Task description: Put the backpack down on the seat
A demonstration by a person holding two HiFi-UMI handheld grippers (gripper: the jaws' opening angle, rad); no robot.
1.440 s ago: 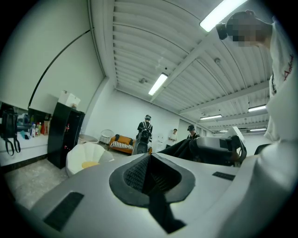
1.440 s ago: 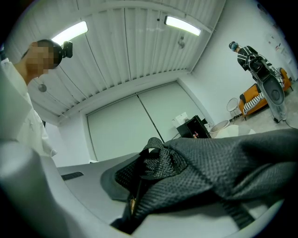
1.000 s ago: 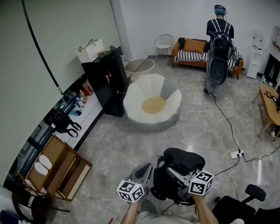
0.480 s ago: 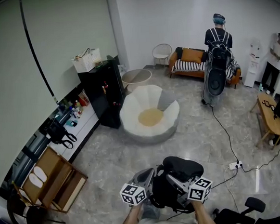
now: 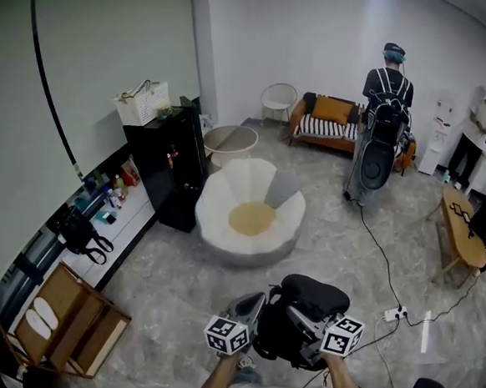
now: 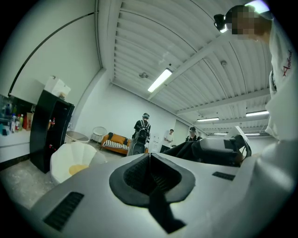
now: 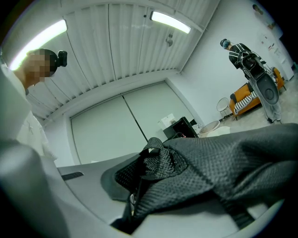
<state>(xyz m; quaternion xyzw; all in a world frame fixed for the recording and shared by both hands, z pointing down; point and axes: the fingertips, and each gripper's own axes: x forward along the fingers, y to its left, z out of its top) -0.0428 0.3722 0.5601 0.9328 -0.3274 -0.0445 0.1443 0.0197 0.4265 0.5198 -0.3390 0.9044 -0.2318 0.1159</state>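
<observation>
The black backpack point(image 5: 301, 317) hangs in front of me above the grey floor, between both grippers. My right gripper point(image 5: 302, 311) is shut on a woven strap point(image 7: 156, 162) of the backpack, whose dark mesh fabric point(image 7: 228, 158) fills the right gripper view. Just left of the bag, my left gripper point(image 5: 251, 301) has its jaws point(image 6: 150, 155) shut with nothing between them. The seat point(image 5: 249, 218), a white petal-shaped chair with a yellow cushion, stands on the floor ahead of the grippers and also shows low on the left in the left gripper view point(image 6: 74, 160).
A black cabinet point(image 5: 167, 166) with a white basket point(image 5: 142, 103) stands left of the seat, a round table point(image 5: 230, 138) behind it. An orange sofa point(image 5: 331, 122) and two people point(image 5: 390, 94) are at the far wall. A cable with a power strip point(image 5: 395, 313) lies at right, near a wooden bench point(image 5: 457, 235).
The seat has come closer and lower in the head view as I move toward it. Both grippers and the backpack keep the same pose and grip.
</observation>
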